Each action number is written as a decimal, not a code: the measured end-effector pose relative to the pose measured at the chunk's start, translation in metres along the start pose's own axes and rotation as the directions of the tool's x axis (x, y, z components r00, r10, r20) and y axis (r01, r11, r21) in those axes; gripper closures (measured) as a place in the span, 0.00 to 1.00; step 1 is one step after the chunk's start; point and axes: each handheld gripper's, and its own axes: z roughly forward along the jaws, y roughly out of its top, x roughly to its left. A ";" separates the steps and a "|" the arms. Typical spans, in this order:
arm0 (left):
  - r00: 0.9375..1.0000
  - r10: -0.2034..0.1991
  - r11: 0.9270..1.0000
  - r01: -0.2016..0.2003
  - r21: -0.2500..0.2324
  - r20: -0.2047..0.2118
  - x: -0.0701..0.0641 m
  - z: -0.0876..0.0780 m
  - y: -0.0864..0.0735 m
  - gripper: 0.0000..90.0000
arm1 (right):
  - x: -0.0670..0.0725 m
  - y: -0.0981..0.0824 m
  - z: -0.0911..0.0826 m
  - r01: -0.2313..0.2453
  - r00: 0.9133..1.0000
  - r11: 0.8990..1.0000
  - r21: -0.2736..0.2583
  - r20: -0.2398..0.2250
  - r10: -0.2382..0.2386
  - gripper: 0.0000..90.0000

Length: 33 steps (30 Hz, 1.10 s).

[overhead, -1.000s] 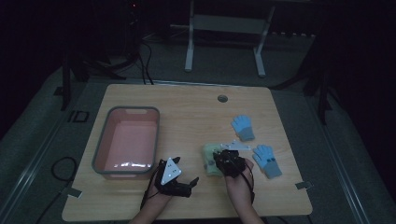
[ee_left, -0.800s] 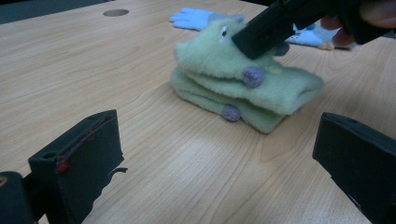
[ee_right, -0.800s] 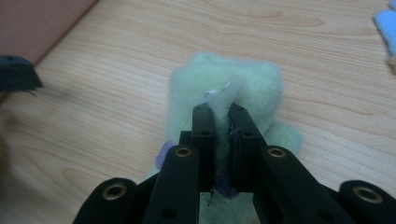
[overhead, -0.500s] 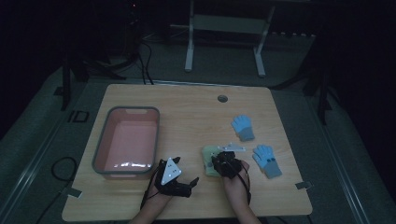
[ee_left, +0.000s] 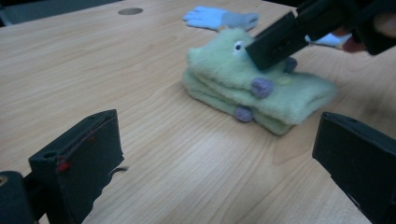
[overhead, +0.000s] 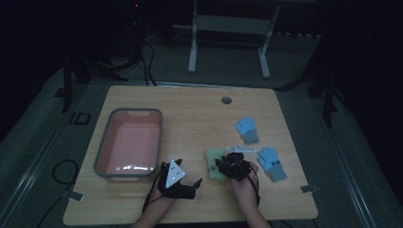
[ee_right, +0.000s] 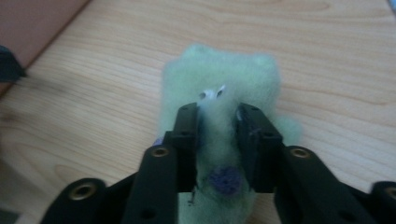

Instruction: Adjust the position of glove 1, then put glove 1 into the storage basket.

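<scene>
Green fleece, folded into a soft stack of gloves [ee_left: 254,88], is lying on the wooden table [overhead: 190,111] near its front edge, and the right gripper [ee_right: 217,135] is pinching a ridge of that fleece between its two black jaws, which are standing close together with the pile bunched up between them. In the right gripper view a purple dot on the fabric is showing just below the pinch, and a small white loop is sticking up at the jaw tips. From the left gripper view the same stack is sitting flat on the wood, with purple dots along its side and the other gripper's jaw pressing down on its top. The left gripper [ee_left: 219,172] is resting just beside the stack with its jaws spread wide apart and nothing between them. In the high view the left gripper [overhead: 192,183] is lying between the pink tub [overhead: 107,147] and the green gloves [overhead: 214,161], and the right gripper [overhead: 223,164] is sitting over the gloves, with both forearms coming in from the bottom edge. Two blue gloves are lying apart from each other on the right half of the table, one [overhead: 247,129] farther back and one [overhead: 272,163] just beside the person's right hand [overhead: 243,183].
</scene>
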 end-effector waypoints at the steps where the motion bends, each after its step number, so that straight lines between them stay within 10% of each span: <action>1: 1.000 0.020 1.000 -0.019 -0.020 0.016 0.001 0.000 0.000 0.02 | 0.000 0.001 -0.003 0.009 1.000 1.000 -0.004 -0.003 -0.009 0.66; 5: 0.993 0.120 0.992 -0.121 -0.034 -0.004 -0.006 -0.002 0.004 0.04 | -0.005 0.006 -0.011 0.051 0.998 0.999 -0.019 -0.021 -0.051 0.52; 10: 0.997 0.055 0.998 -0.057 0.037 0.049 -0.008 -0.002 0.007 0.05 | -0.020 0.011 -0.016 0.109 0.987 0.994 -0.016 -0.117 -0.110 0.17; 15: 0.989 -0.003 0.996 -0.010 0.084 0.151 -0.008 -0.001 0.009 0.04 | -0.040 0.011 -0.021 0.148 0.975 0.988 -0.043 -0.161 -0.154 0.16; 21: 0.949 0.020 0.988 -0.066 0.137 0.314 -0.012 0.008 0.008 0.04 | -0.064 0.022 -0.017 0.253 0.941 0.964 -0.079 -0.211 -0.264 0.15; 27: 0.941 0.090 0.984 -0.134 0.116 0.325 -0.021 0.015 0.016 0.07 | -0.075 0.031 -0.011 0.205 0.928 0.978 -0.037 -0.311 -0.206 0.14; 33: 0.924 0.182 0.974 -0.218 0.069 0.337 -0.024 0.025 0.036 0.10 | -0.073 0.041 0.000 0.211 0.915 0.977 -0.040 -0.344 -0.212 0.37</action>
